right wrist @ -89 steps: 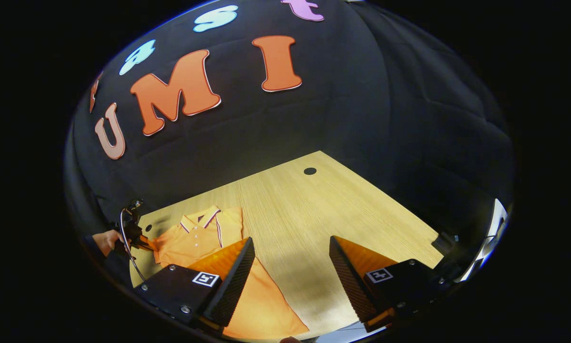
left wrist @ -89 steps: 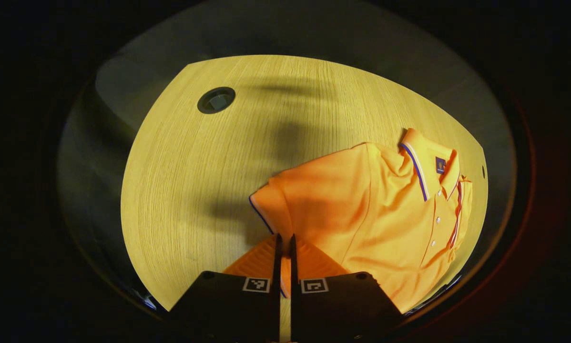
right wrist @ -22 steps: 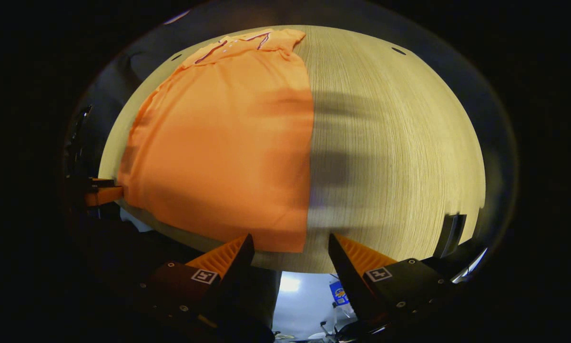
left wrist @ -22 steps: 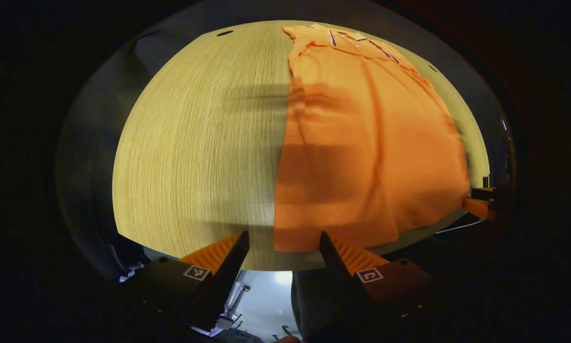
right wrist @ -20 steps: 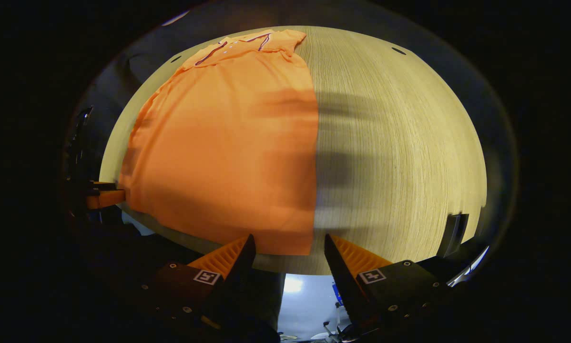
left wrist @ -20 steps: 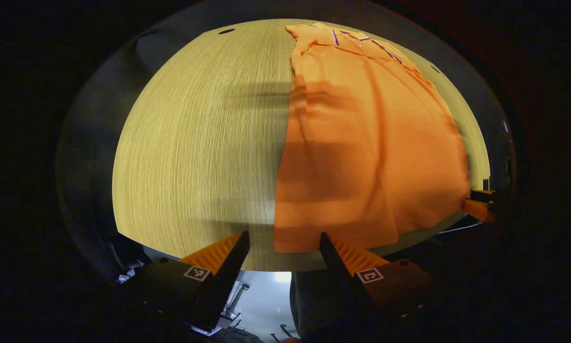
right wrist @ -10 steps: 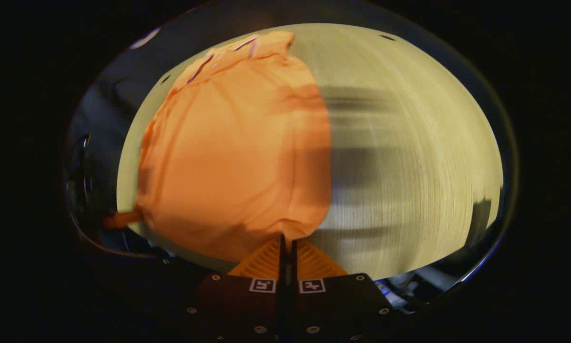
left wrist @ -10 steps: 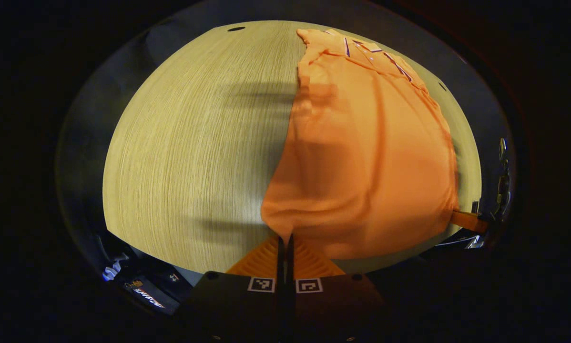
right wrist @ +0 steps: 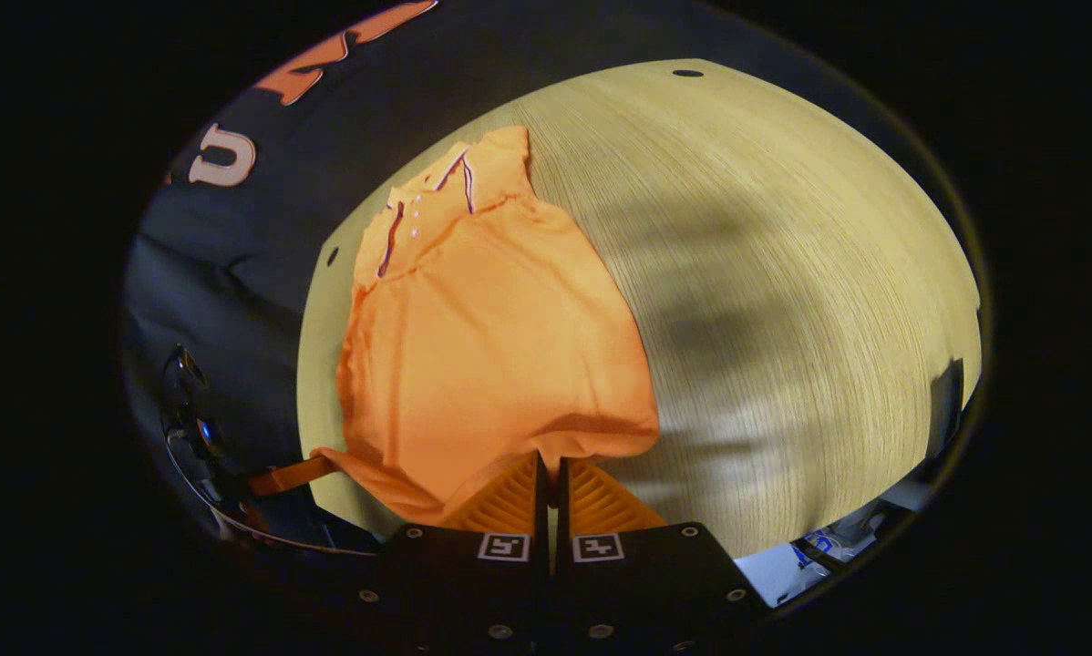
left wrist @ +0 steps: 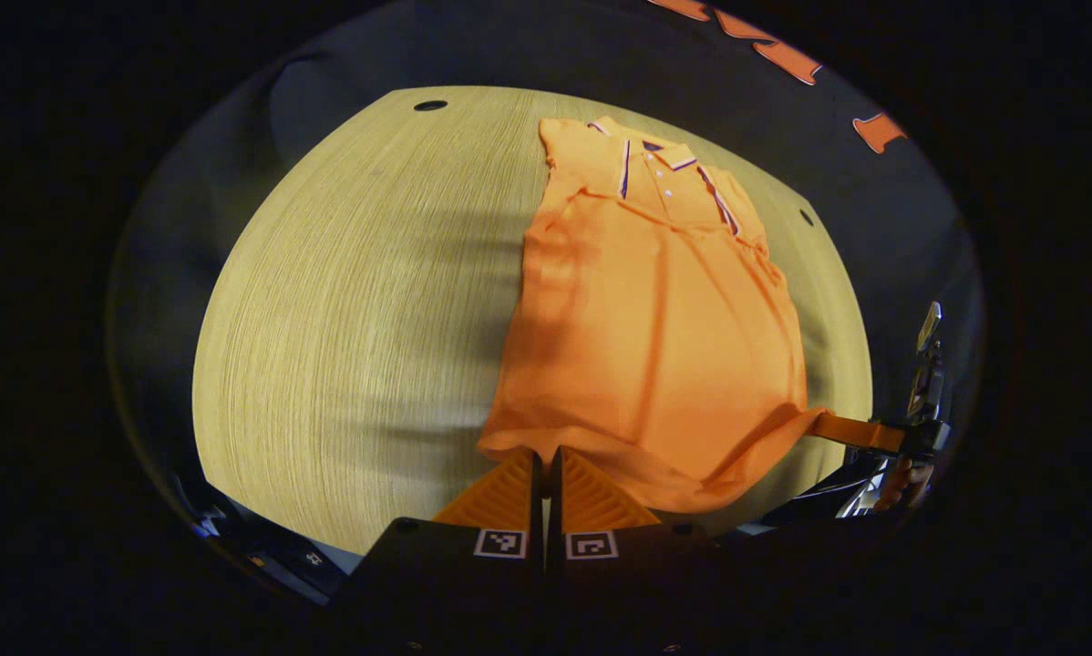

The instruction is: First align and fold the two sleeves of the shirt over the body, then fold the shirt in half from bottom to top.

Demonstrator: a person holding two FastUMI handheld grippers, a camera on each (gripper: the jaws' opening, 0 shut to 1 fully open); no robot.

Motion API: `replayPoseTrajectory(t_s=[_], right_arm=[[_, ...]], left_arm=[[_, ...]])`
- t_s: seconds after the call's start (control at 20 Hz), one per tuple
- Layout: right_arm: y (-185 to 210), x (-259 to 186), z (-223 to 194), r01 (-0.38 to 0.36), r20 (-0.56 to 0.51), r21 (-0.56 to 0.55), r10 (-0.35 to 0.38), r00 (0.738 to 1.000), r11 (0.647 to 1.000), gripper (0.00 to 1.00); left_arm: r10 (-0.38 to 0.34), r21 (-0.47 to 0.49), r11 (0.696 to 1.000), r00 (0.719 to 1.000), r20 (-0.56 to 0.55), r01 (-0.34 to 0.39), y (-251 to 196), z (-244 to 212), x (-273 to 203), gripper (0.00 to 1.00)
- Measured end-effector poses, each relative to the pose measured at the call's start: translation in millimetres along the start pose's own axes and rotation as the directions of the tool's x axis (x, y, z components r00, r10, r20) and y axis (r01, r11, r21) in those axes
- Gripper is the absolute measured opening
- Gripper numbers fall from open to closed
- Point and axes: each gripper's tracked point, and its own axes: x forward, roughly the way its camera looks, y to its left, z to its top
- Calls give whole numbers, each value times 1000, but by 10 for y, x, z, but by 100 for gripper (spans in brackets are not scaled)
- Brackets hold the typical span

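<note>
Orange shirt [left wrist: 655,346] hem apparently pinched by left gripper [left wrist: 543,456] and right gripper [right wrist: 549,463]

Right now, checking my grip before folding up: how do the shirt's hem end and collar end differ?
The hem is lifted and rippled, pinched by the left gripper and right gripper; the collar lies flat on the table, untouched. The collar has striped trim and buttons; the hem is plain. Both are orange.

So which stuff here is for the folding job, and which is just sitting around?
For the job:
- orange shirt, hem lifted
- left gripper, pinching one hem corner
- right gripper, pinching the other corner

Just there:
- wooden table
- round holes in the tabletop
</note>
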Motion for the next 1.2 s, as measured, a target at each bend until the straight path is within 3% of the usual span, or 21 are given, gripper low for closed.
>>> replayPoseTrajectory(t_s=[0.35, 0.65, 1.05, 1.2], right_arm=[[299, -40, 863, -67, 117, -18, 68, 991, 998, 3], [492, 35, 1495, -102, 165, 6, 100, 981, 995, 3], [649, 391, 2385, -77, 192, -40, 84, 978, 996, 3], [715, 600, 2710, -69, 183, -43, 76, 980, 997, 3]], left_arm=[[-17, 70, 998, 991, 135, 8, -48, 958, -23, 1], [-46, 67, 997, 980, 193, 34, -108, 1742, 39, 1], [-42, 91, 996, 966, 256, 19, -126, 2883, 343, 1], [-6, 89, 996, 970, 243, -16, -43, 3167, 606, 1]])
